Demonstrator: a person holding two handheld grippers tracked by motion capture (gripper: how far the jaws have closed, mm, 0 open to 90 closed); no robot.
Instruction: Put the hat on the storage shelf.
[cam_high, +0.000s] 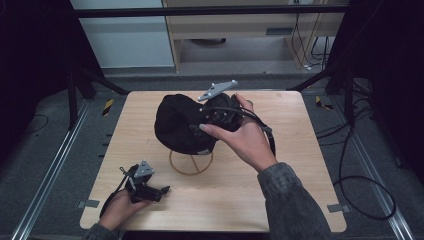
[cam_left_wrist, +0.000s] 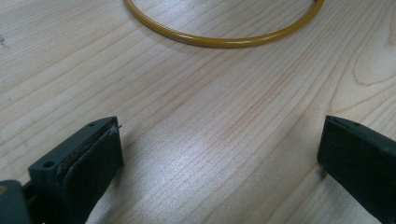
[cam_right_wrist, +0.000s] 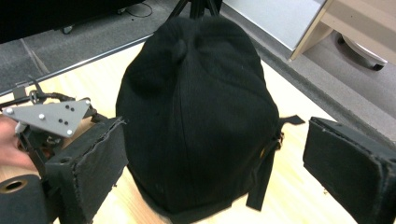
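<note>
A black cap (cam_high: 180, 122) sits on a yellow wire stand (cam_high: 191, 163) in the middle of the wooden table. My right gripper (cam_high: 212, 120) is at the cap's right side, held by a hand. In the right gripper view the cap (cam_right_wrist: 196, 116) fills the space ahead. The right gripper (cam_right_wrist: 217, 158) is open, with one pad on each side of the cap's lower back, and its strap (cam_right_wrist: 266, 163) hangs down there. My left gripper (cam_high: 164, 191) rests low near the front left of the table. In its own view the left gripper (cam_left_wrist: 219, 158) is open over bare wood, with the stand's ring (cam_left_wrist: 224, 41) ahead.
The table (cam_high: 285, 200) has rounded corners and stands on grey carpet. Black frame legs (cam_high: 95, 80) rise at the back corners. Cables (cam_high: 360, 185) lie on the floor to the right. A wooden cabinet (cam_high: 240, 25) stands behind the table.
</note>
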